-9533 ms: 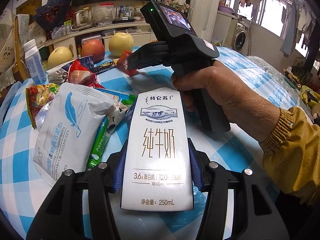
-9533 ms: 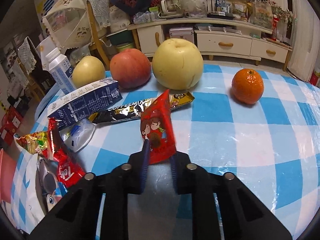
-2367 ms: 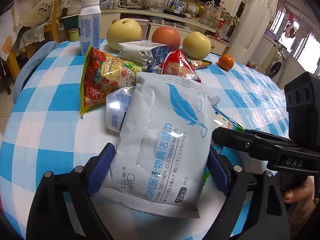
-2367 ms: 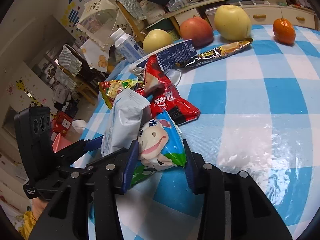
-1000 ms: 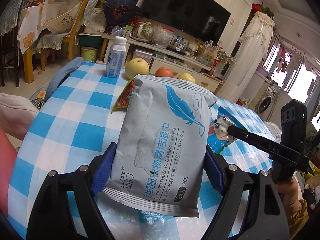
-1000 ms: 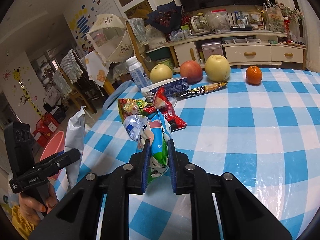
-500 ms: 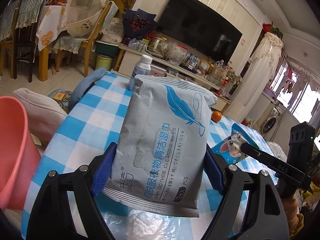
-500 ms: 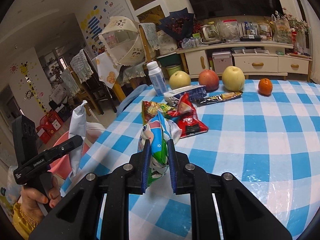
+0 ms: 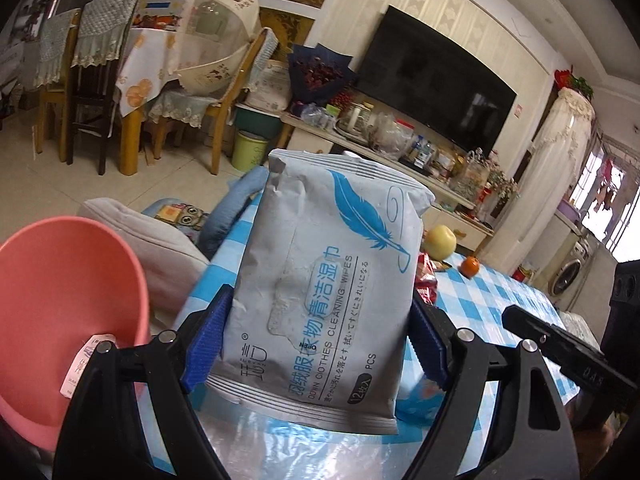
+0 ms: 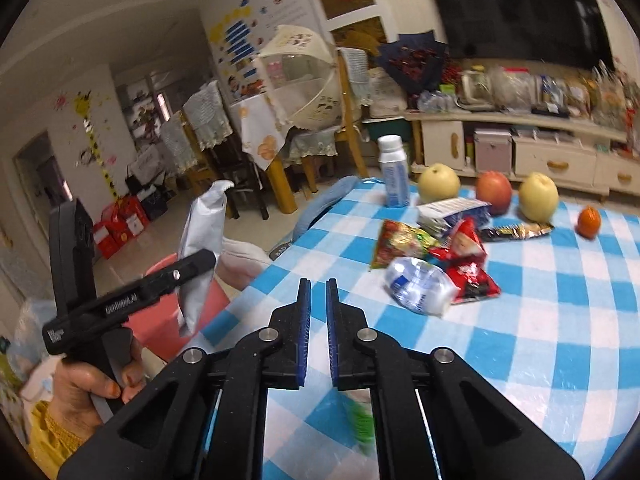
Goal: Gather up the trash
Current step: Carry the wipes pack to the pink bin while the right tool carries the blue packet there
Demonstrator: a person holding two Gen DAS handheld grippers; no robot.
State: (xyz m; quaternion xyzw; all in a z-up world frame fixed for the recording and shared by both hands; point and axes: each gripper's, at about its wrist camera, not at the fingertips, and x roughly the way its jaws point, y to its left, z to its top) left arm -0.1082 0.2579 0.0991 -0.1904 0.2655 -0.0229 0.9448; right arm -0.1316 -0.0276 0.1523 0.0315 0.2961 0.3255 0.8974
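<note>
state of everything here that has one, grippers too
left gripper, shut on the wipes pack
wipes pack, held upright off the table, flap sealed
right gripper, jaws closing, nearly together, nothing between them
pink bin, open top, beside the table
white bottle, upright, capped
clear bottle, crushed, lying on its side
carton, lying flat

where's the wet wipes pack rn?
Wet wipes pack is clamped upright in the left hand-held gripper, off the table's edge, beside the pink bin.
</note>
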